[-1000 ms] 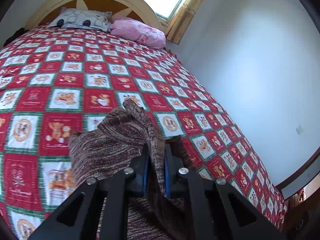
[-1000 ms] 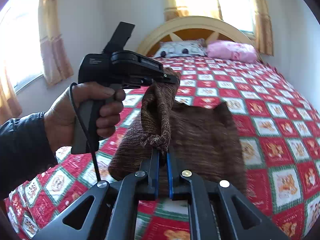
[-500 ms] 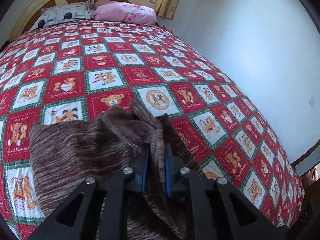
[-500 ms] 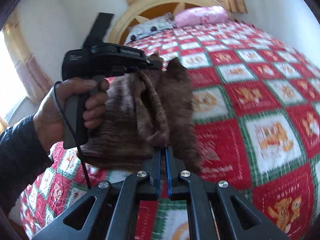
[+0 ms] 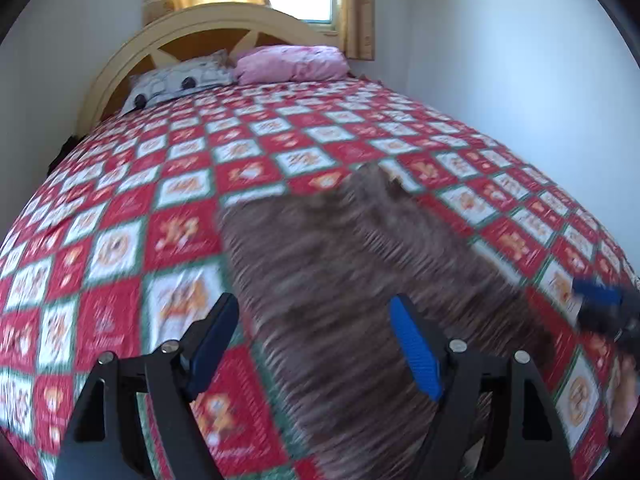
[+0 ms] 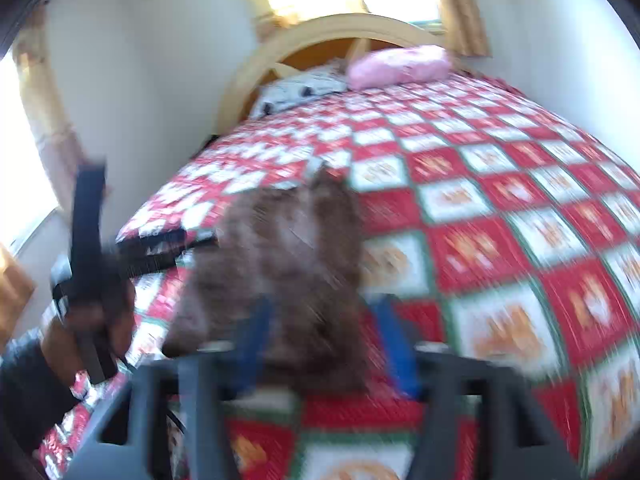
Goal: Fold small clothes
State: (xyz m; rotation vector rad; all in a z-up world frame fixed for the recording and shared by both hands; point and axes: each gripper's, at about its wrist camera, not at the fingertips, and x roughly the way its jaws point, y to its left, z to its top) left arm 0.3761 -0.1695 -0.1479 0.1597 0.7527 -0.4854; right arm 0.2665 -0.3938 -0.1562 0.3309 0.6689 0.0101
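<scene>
Brown knit garment (image 5: 360,280) lies flat on the red patchwork quilt (image 5: 180,184) of the bed; left gripper (image 5: 316,340) has its jaws spread wide, gripping nothing; right gripper (image 6: 324,344) likewise parted, blurred, above the cloth's near edge.

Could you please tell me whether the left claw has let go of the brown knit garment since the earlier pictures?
Yes. The left claw has opened, and the brown knit garment now lies flat on the quilt instead of bunched between its fingers.
</scene>
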